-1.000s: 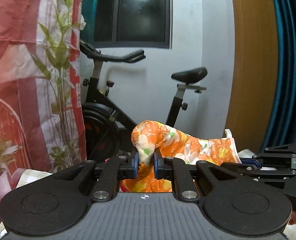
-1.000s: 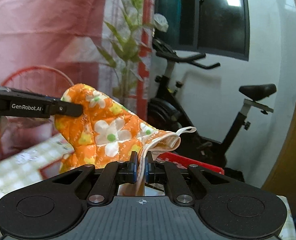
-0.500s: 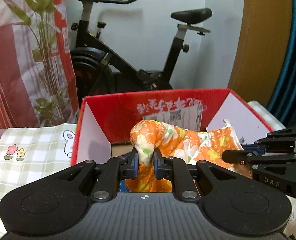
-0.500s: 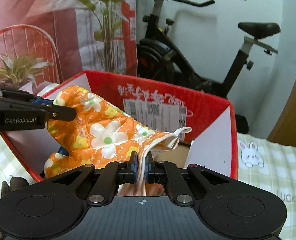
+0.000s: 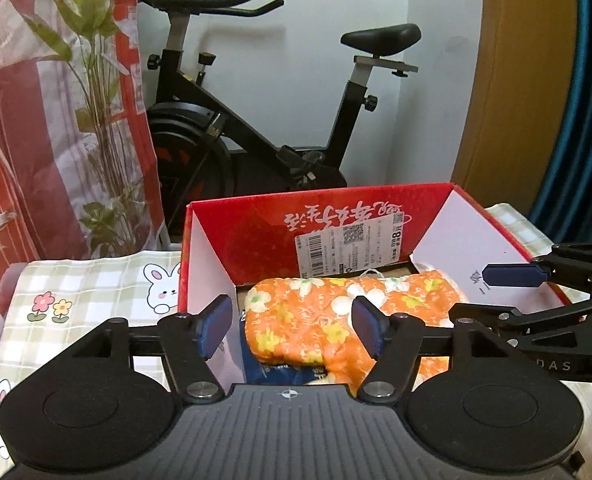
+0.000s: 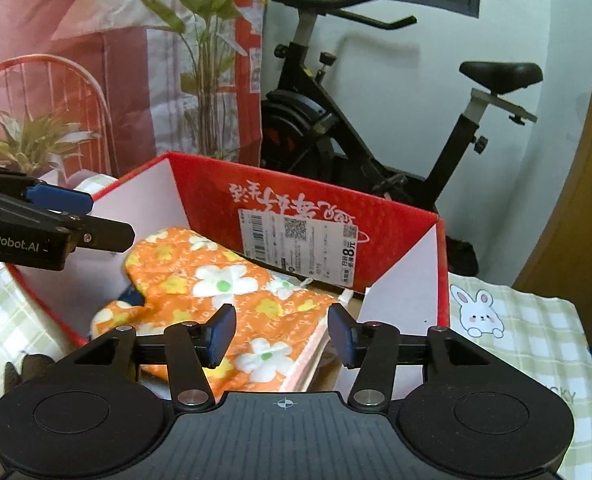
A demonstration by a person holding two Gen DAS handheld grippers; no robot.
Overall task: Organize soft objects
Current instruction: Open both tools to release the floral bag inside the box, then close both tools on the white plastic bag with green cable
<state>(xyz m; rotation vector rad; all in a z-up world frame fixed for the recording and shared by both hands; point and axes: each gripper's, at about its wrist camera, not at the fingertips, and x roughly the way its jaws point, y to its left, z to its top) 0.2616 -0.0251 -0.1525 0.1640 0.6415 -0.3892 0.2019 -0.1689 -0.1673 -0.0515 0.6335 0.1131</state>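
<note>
An orange oven mitt with white and yellow flowers (image 5: 316, 320) (image 6: 223, 284) lies inside the red cardboard box (image 5: 263, 224) (image 6: 400, 220), on top of a blue item (image 5: 271, 368). My left gripper (image 5: 291, 326) hovers over the mitt's closed end; its jaws are opening and the pads stand apart from the fabric. Over the mitt's cuff my right gripper (image 6: 281, 330) also has opening jaws, with nothing pressed between them. Each gripper shows at the edge of the other's view, the right one (image 5: 536, 300) and the left one (image 6: 55, 220).
The box stands on a table with a green checked cloth printed with rabbits (image 5: 95, 280) (image 6: 516, 320). Behind it are a black exercise bike (image 5: 255, 120) (image 6: 356, 120), a red patterned curtain (image 5: 35, 120), a wooden door (image 5: 516, 80) and a teal curtain (image 5: 588, 120).
Both grippers came down to the box with the mitt pinched between them, then let it go. The mitt now lies in the box and both pairs of jaws have spread apart.
</note>
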